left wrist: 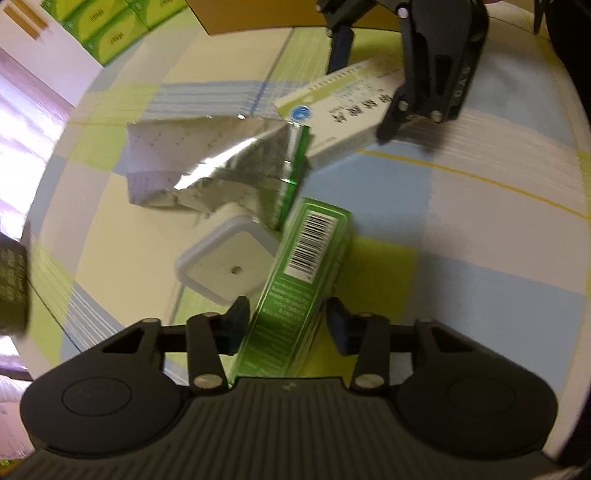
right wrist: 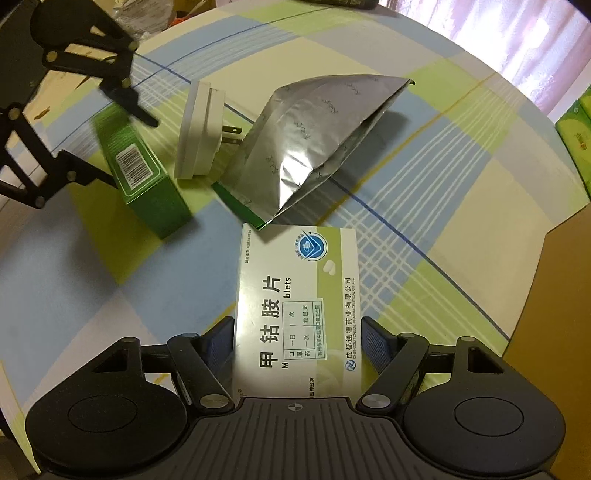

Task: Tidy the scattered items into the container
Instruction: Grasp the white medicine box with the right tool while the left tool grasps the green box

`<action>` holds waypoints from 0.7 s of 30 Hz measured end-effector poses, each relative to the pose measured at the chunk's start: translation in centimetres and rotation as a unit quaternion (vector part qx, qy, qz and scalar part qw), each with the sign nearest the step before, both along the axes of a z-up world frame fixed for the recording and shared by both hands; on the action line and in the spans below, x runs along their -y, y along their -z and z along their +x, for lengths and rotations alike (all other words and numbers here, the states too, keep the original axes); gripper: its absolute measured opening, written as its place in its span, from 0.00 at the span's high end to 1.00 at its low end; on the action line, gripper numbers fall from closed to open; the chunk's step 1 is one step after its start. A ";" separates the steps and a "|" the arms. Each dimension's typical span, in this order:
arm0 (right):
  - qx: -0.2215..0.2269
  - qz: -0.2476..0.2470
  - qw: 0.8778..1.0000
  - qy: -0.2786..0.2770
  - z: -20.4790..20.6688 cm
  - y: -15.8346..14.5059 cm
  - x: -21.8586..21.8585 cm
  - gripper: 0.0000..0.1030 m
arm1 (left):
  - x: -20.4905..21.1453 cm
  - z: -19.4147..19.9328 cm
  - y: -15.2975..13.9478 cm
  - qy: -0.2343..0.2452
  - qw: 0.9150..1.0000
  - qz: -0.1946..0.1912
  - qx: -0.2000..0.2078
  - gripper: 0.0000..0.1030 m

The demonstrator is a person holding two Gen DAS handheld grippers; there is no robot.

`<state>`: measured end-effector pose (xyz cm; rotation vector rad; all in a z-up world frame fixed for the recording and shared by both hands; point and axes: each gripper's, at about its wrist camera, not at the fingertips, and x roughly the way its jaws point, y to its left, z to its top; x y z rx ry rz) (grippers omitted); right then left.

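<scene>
A checked tablecloth (right wrist: 424,206) in blue, green and cream covers the table, with pink curtains (right wrist: 517,40) behind and stacked green cartons (left wrist: 107,26) at the far side. A brown cardboard box (right wrist: 554,295) sits at the table edge (its inside is not visible). On the cloth lie a silver foil pouch (right wrist: 314,136), open-mouthed, and a white plug adapter (right wrist: 199,133) just beside it. The left gripper (left wrist: 284,321) has its fingers spread around a green box (left wrist: 303,266), whether they touch it I cannot tell. The right gripper (right wrist: 299,343) straddles a white medicine box (right wrist: 299,295), its pads apparently at the sides; a firm grip is unclear.
</scene>
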<state>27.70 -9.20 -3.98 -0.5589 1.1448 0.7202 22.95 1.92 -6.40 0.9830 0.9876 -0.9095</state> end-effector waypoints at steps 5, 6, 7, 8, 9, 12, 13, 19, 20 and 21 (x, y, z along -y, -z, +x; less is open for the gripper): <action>-0.002 0.003 1.000 -0.002 0.1 0.0 0.2 0.25 | 0.3 -0.2 -0.2 -0.018 0.998 -0.002 -0.058 0.65; -0.002 0.003 1.000 -0.002 0.1 0.0 0.2 0.25 | 0.5 -0.3 -0.2 -0.021 0.998 0.000 -0.056 0.65; -0.002 0.003 1.000 -0.003 0.1 0.0 0.2 0.25 | 0.7 -0.3 -0.2 -0.024 0.998 0.000 -0.056 0.65; -0.003 0.003 1.000 -0.003 0.1 0.0 0.2 0.25 | 0.9 -0.3 -0.2 -0.030 0.998 -0.001 -0.056 0.65; -0.003 0.004 1.000 -0.002 0.1 0.0 0.1 0.25 | 1.0 -0.2 -0.2 -0.037 0.998 -0.003 -0.054 0.65; -0.003 0.008 1.000 0.001 0.3 0.0 0.1 0.25 | 1.5 0.1 -0.2 -0.056 0.997 -0.008 -0.060 0.65; -0.004 0.009 1.000 0.002 0.4 0.0 0.0 0.25 | 1.6 0.1 -0.3 -0.062 0.996 -0.009 -0.061 0.65; -0.007 0.004 1.000 0.005 0.9 0.4 -0.7 0.28 | 2.1 0.2 -0.1 -0.077 0.995 -0.005 -0.063 0.74; -0.006 0.004 1.000 0.007 0.8 0.4 -0.7 0.29 | 2.2 0.2 -0.2 -0.079 0.995 -0.007 -0.063 0.76; -0.007 0.005 1.000 0.009 0.7 0.4 -0.6 0.29 | 2.2 0.0 -0.3 -0.081 0.995 -0.009 -0.065 0.76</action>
